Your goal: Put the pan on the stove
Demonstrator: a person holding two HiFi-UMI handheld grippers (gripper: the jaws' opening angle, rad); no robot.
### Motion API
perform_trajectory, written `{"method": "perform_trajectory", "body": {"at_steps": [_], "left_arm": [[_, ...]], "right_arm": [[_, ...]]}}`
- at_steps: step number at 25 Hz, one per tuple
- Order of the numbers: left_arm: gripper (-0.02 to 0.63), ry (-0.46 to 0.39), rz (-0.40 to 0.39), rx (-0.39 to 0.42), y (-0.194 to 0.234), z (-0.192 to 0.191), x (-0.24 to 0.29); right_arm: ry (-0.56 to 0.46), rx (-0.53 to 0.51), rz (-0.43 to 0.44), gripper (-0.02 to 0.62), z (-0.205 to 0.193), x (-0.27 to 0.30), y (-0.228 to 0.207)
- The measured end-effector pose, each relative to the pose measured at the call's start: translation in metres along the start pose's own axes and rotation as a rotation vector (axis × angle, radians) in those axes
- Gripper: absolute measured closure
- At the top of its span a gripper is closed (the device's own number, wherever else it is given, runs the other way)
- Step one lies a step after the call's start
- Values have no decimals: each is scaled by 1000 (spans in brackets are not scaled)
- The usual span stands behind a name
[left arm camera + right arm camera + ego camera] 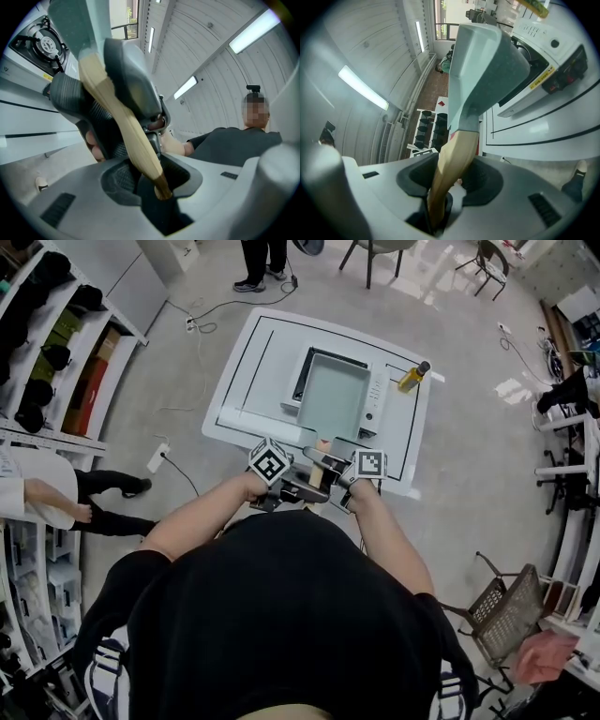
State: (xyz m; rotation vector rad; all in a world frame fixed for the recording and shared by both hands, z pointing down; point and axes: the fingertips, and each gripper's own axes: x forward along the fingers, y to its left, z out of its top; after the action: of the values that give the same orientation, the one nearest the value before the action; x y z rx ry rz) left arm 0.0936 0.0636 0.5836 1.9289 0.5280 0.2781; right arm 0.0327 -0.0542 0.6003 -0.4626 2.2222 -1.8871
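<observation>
A square pale green pan (333,395) with a wooden handle (321,457) hangs over the white stove (375,407) on the white table (253,381). Both grippers hold the handle from the near side, the left gripper (302,486) beside the right gripper (337,486). In the left gripper view the handle (126,126) runs down between the jaws of the left gripper (154,187), and the stove's burner (44,44) shows at the upper left. In the right gripper view the right gripper (440,206) is shut on the handle (450,164), with the pan (483,61) above and the stove (553,42) to the right.
A yellow oil bottle (412,377) stands on the table right of the stove. Shelves (56,343) line the left wall, with a person (56,498) beside them. Another person's feet (258,277) are beyond the table. A wire basket (506,610) sits at the lower right.
</observation>
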Motion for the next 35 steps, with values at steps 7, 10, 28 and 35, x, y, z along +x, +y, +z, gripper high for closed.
{"method": "perform_trajectory", "body": {"at_steps": [7,10,28,35], "left_arm": [[477,-24,16,3,7,13,12],[477,-36,25,4,10,22,17],[472,-65,73,13,21,48,40],[472,-43,89,25,17,53,44]], "right_arm": [[27,1,-17,442,10,-13,-4],[37,6,-6,442,16,-18,-1],[90,28,20,442,33,-39,3],[74,20,18,442,41,-46,2]]}}
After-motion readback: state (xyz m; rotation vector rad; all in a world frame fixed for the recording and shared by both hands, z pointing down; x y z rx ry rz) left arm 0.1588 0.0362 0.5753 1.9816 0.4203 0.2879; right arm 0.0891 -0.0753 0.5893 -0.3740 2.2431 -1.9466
